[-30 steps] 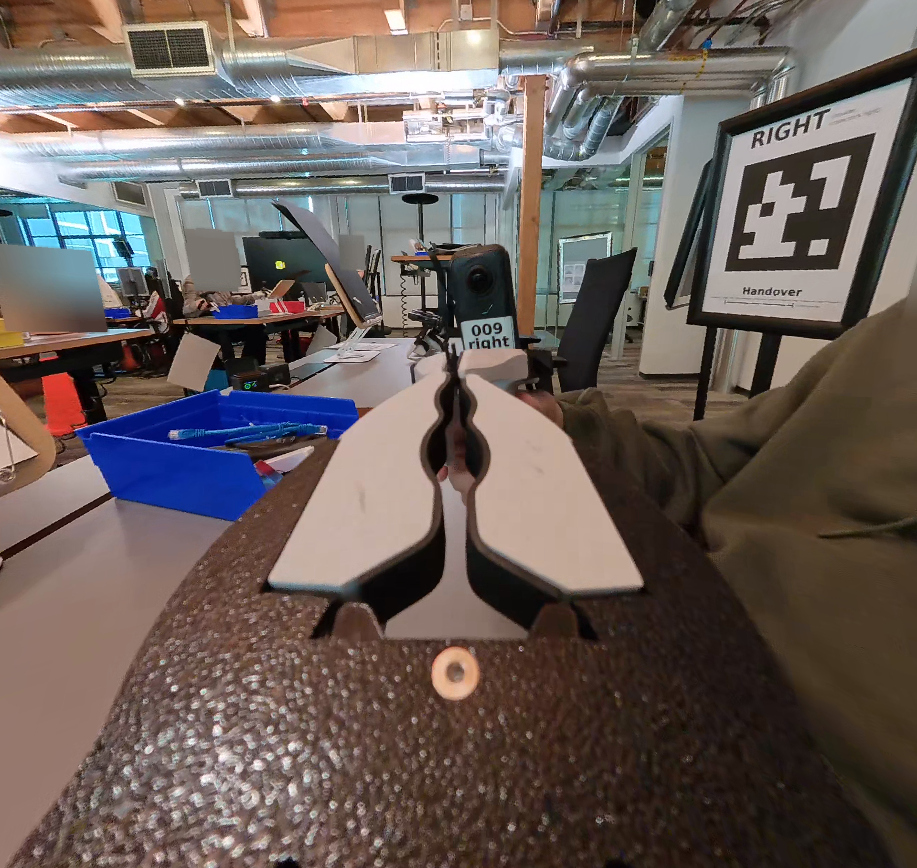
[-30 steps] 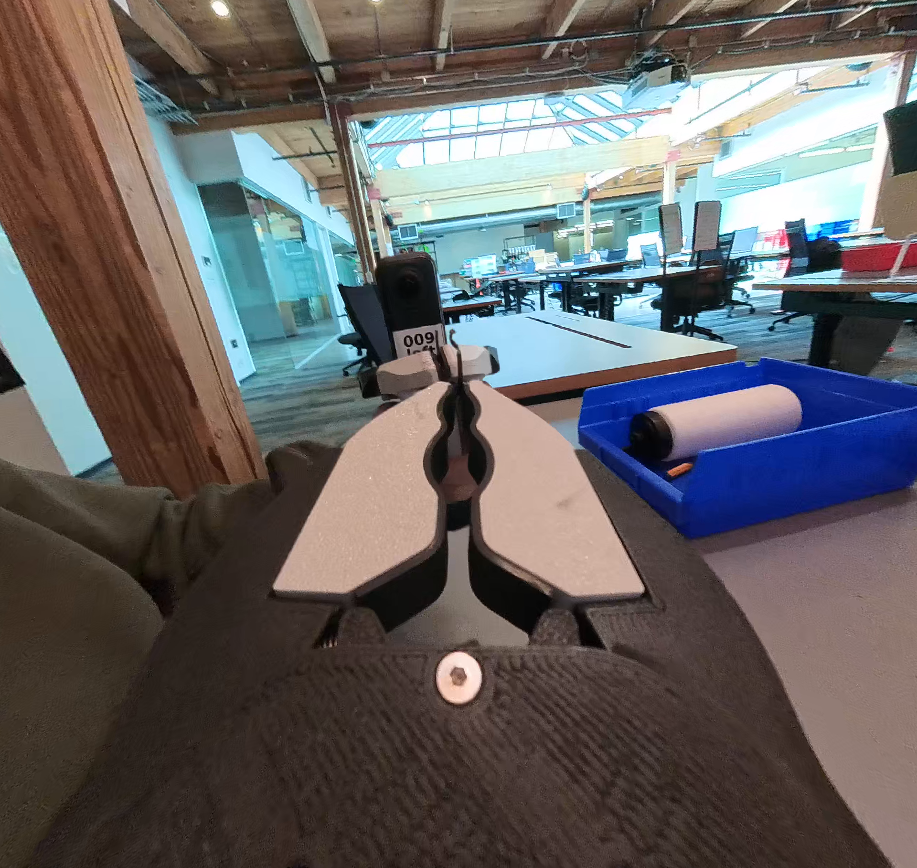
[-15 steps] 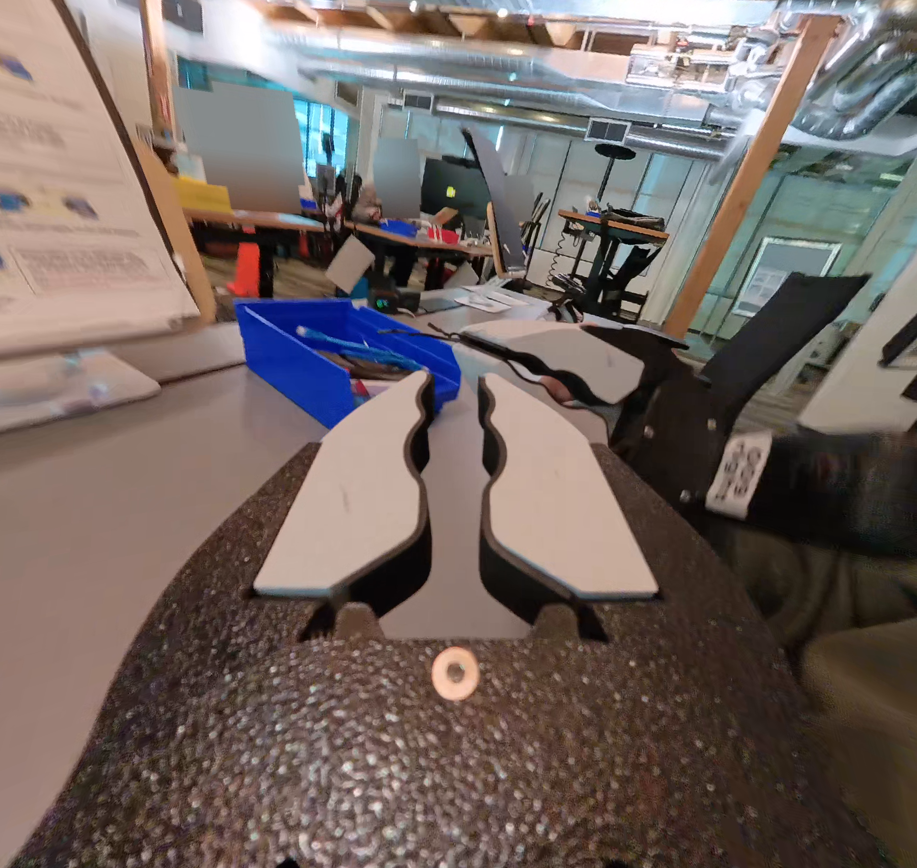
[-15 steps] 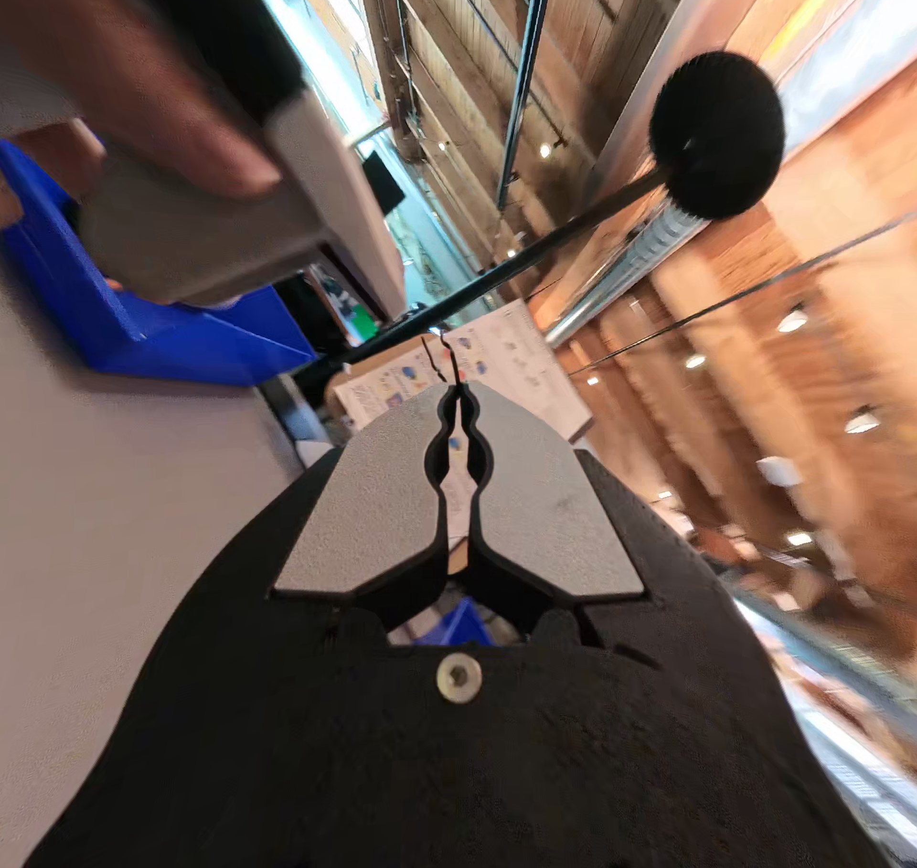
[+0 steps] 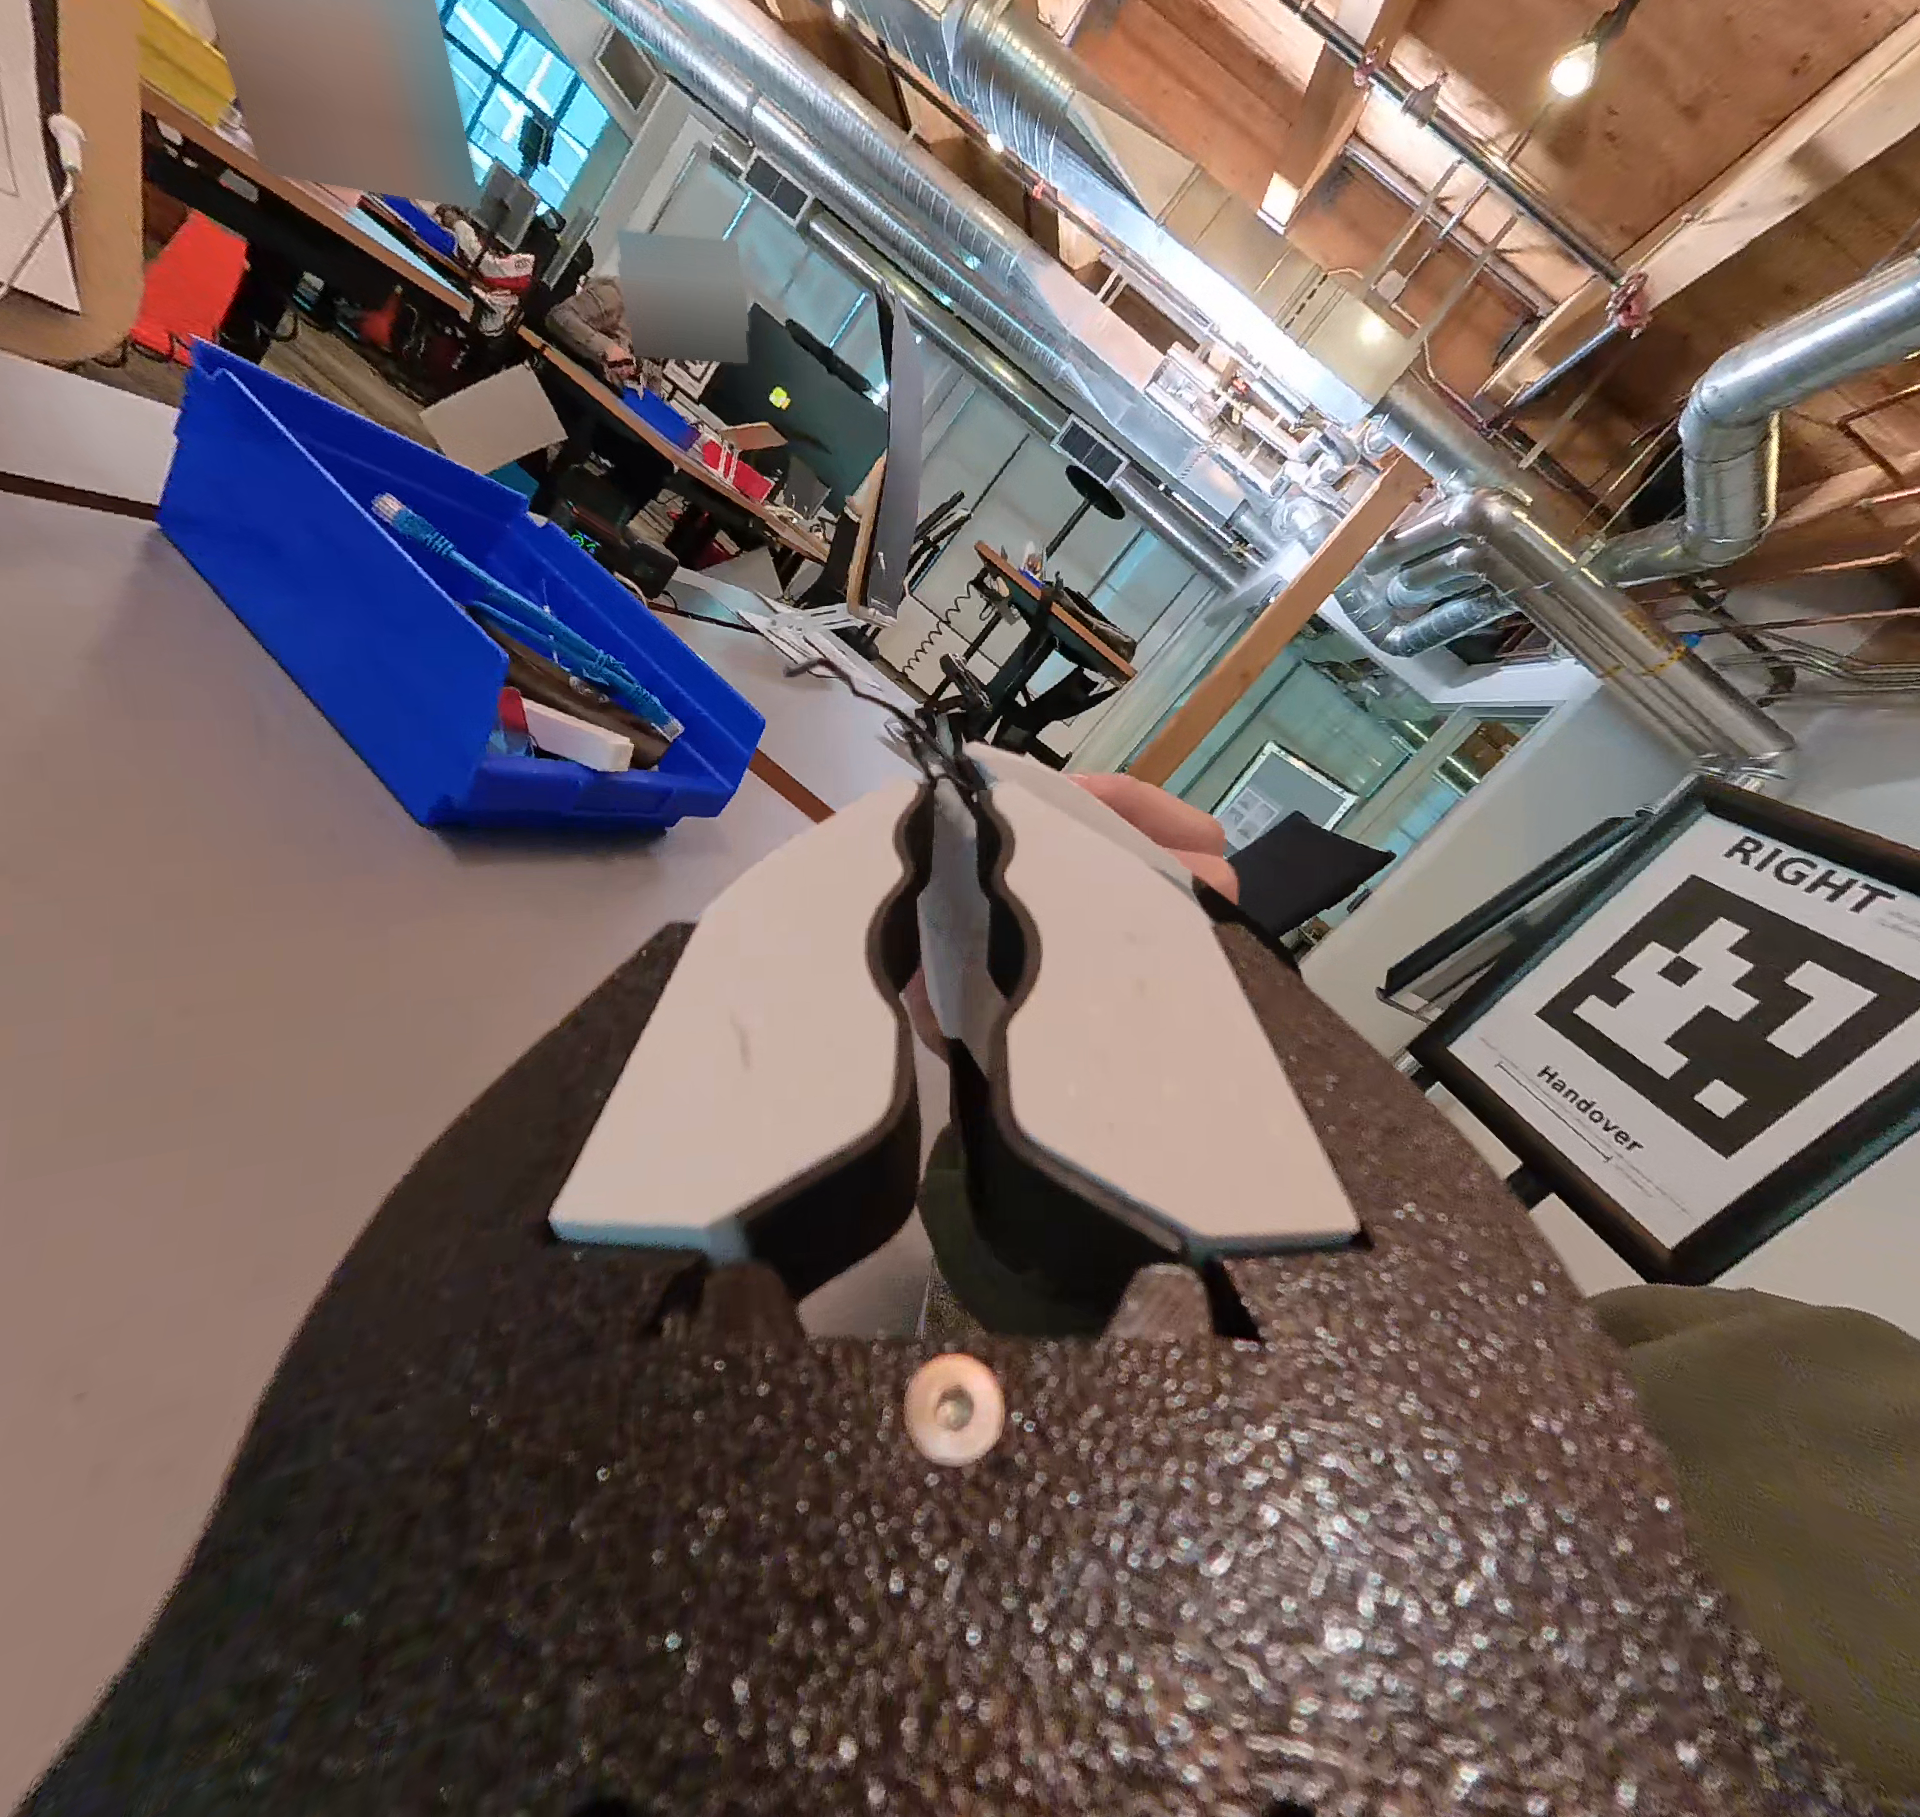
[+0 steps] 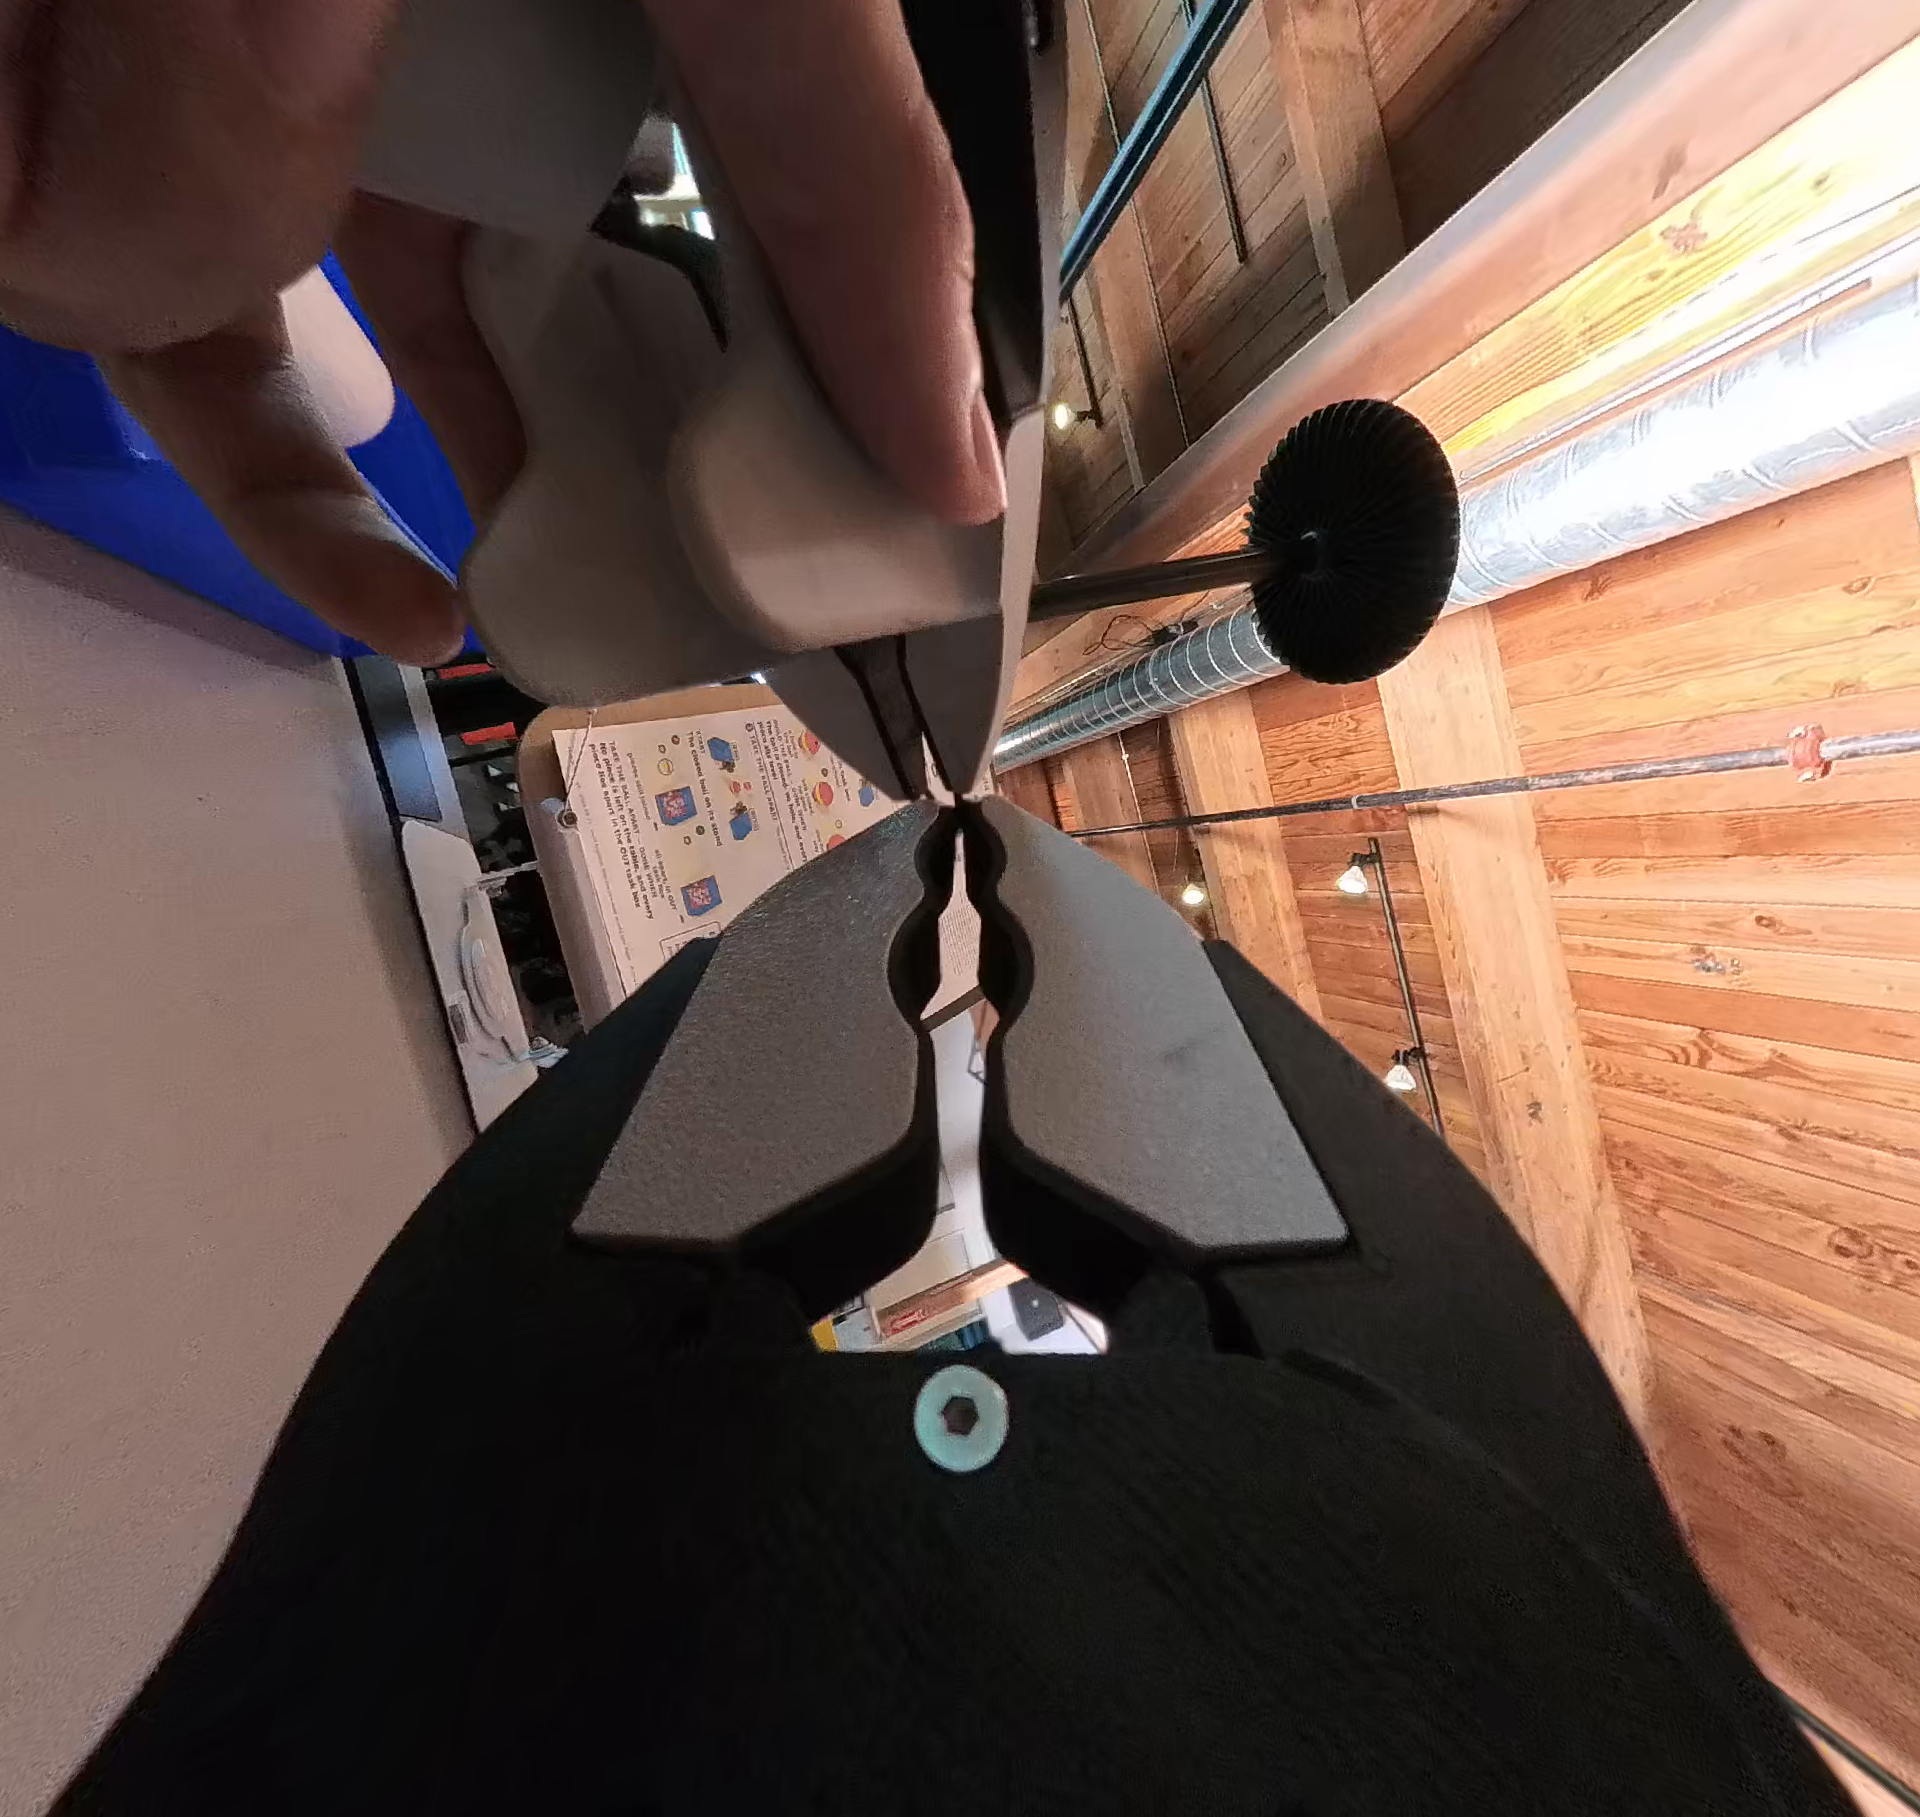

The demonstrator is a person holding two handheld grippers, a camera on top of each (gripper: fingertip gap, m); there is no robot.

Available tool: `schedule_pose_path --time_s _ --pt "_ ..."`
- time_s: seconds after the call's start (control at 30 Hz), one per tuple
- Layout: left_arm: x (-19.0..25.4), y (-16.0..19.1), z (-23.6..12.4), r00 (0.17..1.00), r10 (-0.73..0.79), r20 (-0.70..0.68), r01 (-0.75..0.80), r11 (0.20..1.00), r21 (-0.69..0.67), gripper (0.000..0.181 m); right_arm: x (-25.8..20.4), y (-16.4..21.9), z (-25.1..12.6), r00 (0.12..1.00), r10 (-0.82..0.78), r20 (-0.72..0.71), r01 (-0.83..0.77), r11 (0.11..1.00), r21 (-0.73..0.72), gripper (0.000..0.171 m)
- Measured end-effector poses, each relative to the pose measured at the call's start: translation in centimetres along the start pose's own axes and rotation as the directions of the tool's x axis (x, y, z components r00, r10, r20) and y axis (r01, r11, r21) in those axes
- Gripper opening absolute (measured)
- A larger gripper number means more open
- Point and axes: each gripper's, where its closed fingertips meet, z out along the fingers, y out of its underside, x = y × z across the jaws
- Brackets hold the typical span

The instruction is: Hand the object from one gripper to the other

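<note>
Jaws shut on thin blk wire (image 5: pixel 940 765)

left tongs (image 5: pixel 951 796) closed, right tongs (image 6: pixel 961 811) closed, tips meeting

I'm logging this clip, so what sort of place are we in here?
Probably an open-plan office or lab workspace in a converted industrial building: exposed metal ducts under wooden ceiling beams, rows of desks, and a blue parts bin on the grey table.

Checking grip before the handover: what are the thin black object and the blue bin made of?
Object: looks like thin black wire, kinked and holding its bends; plastic tie possible. Bin: glossy moulded plastic, judging by its even blue sheen and moulded rim.
</note>
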Motion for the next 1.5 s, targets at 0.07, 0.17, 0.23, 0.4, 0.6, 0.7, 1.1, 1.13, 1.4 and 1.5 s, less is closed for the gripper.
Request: schedule_pose_path --time_s 0.07,0.17,0.23,0.4,0.6,0.7,1.1,1.13,1.4,1.5 --pt "-0.1 0.0 0.0 1.0 -0.006 0.002 0.006 1.0 0.002 0.007 -0.1 -0.1 0.0 1.0 -0.015 -0.002 0.015 1.0 0.002 0.001" --pt "-0.1 0.0 0.0 1.0 -0.005 0.006 0.005 1.0 0.004 0.007 -0.2 0.0 0.0 0.999 -0.033 -0.003 0.033 0.999 0.002 0.001" --pt "-0.2 0.0 0.0 1.0 -0.017 0.001 0.017 1.0 0.008 0.006 -0.2 -0.1 0.0 0.999 -0.042 -0.003 0.042 0.999 0.003 0.001" --pt "-0.1 -0.1 -0.1 0.995 -0.087 -0.039 0.088 0.996 0.015 0.006 -0.4 -0.2 -0.1 0.997 -0.073 -0.005 0.073 0.997 0.005 0.001" --pt "-0.2 -0.2 -0.1 0.997 -0.071 -0.016 0.071 0.997 0.015 0.006 -0.5 -0.2 -0.1 0.995 -0.099 -0.005 0.099 0.995 0.003 0.001" --pt "-0.3 -0.1 -0.2 0.999 -0.045 -0.007 0.045 0.999 0.009 0.002 -0.9 -0.2 0.0 0.995 -0.099 0.016 0.099 0.995 0.005 0.001" --pt "0.6 0.2 -2.2 0.922 0.358 -0.148 -0.375 0.92 -0.112 0.001 1.3 -1.2 -0.8 -0.004 0.822 0.569 -0.98 0.111 -0.167 0.027" --pt "1.0 0.4 -2.4 0.911 0.365 -0.194 -0.391 0.912 -0.119 0.001 1.5 -1.3 -1.2 -0.108 0.788 0.606 -0.977 0.028 -0.21 0.02" --pt "2.2 2.9 -3.1 0.84 0.408 -0.357 -0.492 0.851 -0.183 0.001 0.7 -3.3 -2.7 -0.381 0.61 0.695 -0.911 -0.12 -0.394 0.006" --pt "1.7 3.1 -2.9 0.842 0.424 -0.333 -0.504 0.838 -0.208 0.001 0.0 -3.1 -2.6 -0.319 0.651 0.689 -0.925 -0.057 -0.375 0.001"
